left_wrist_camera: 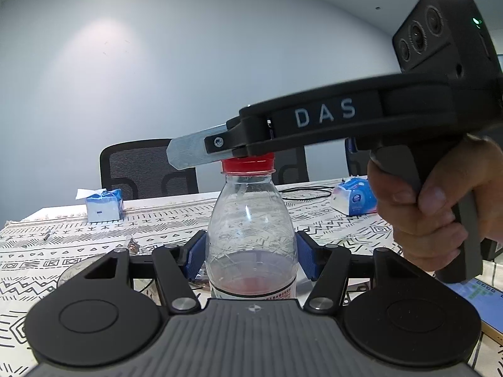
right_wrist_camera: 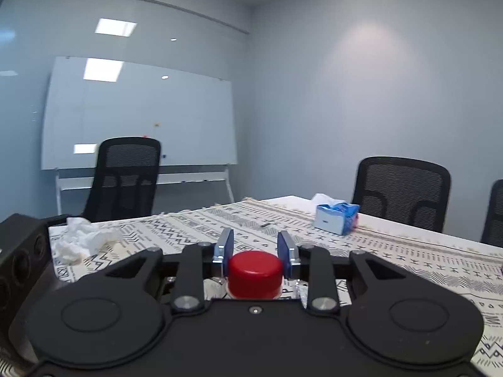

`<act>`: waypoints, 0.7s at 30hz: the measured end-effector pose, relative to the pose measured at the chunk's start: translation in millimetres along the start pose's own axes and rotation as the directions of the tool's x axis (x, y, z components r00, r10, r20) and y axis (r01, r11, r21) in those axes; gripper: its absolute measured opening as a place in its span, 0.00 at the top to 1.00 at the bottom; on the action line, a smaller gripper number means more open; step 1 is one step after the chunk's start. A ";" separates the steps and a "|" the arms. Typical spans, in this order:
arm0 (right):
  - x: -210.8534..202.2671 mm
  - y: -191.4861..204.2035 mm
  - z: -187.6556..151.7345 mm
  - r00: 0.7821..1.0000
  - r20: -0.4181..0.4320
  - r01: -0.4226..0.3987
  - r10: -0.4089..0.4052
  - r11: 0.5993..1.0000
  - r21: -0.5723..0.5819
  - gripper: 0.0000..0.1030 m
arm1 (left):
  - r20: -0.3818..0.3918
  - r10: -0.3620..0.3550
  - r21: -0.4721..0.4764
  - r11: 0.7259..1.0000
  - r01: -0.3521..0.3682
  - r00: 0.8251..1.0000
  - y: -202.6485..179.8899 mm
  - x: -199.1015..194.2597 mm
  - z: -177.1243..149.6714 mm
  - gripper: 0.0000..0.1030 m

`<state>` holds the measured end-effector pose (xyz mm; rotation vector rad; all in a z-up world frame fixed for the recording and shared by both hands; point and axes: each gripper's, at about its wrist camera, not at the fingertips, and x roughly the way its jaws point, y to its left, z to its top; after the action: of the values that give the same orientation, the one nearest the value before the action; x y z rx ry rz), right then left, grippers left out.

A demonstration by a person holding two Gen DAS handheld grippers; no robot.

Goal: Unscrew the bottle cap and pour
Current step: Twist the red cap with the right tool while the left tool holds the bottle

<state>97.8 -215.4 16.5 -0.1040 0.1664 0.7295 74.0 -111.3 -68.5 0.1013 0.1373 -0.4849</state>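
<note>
Across lower centre of left wrist view: left gripper [left_wrist_camera: 251, 251] clamped on clear bottle [left_wrist_camera: 251, 238], upright on patterned tablecloth [left_wrist_camera: 157, 220]; hand [left_wrist_camera: 433, 207] at right edge. Right wrist view alone shows right gripper [right_wrist_camera: 255, 251] pads squeezing red cap [right_wrist_camera: 254, 271]; whiteboard [right_wrist_camera: 141, 116] upper left.

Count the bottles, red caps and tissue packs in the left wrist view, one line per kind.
Bottle: 1
Red cap: 1
Tissue packs: 2
Total: 4
</note>
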 end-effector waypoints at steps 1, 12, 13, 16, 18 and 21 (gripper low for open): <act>0.2 -0.2 3.0 1.000 -0.021 0.009 -0.009 1.000 0.018 0.68 | 0.000 0.004 0.001 1.000 -0.004 1.000 -0.6 0.0 -0.1 0.45; 20.9 37.7 7.5 0.947 -0.104 0.310 -0.304 0.949 0.054 0.67 | -0.003 0.033 0.006 0.999 -0.033 0.999 -5.7 -2.4 0.2 0.44; 20.4 37.3 5.6 0.948 -0.098 0.310 -0.303 0.949 0.064 0.67 | -0.003 0.031 0.007 0.999 -0.031 1.000 -5.7 -2.6 0.4 0.44; 16.4 36.2 0.8 0.954 -0.071 0.295 -0.290 0.953 0.067 0.67 | -0.004 0.023 0.007 1.000 -0.023 1.000 -5.4 -3.0 0.9 0.44; 14.6 31.8 -1.5 0.963 -0.059 0.267 -0.263 0.961 0.067 0.68 | -0.001 0.017 0.008 1.000 -0.017 1.000 -4.4 -2.8 0.6 0.45; 12.0 22.7 -4.3 0.979 -0.039 0.204 -0.202 0.976 0.073 0.68 | 0.001 0.014 0.009 1.000 -0.014 1.000 -3.5 -2.6 -0.1 0.45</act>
<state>90.9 -191.4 9.2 -0.0584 0.2099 0.5168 70.1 -113.1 -68.4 0.1113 0.1332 -0.4715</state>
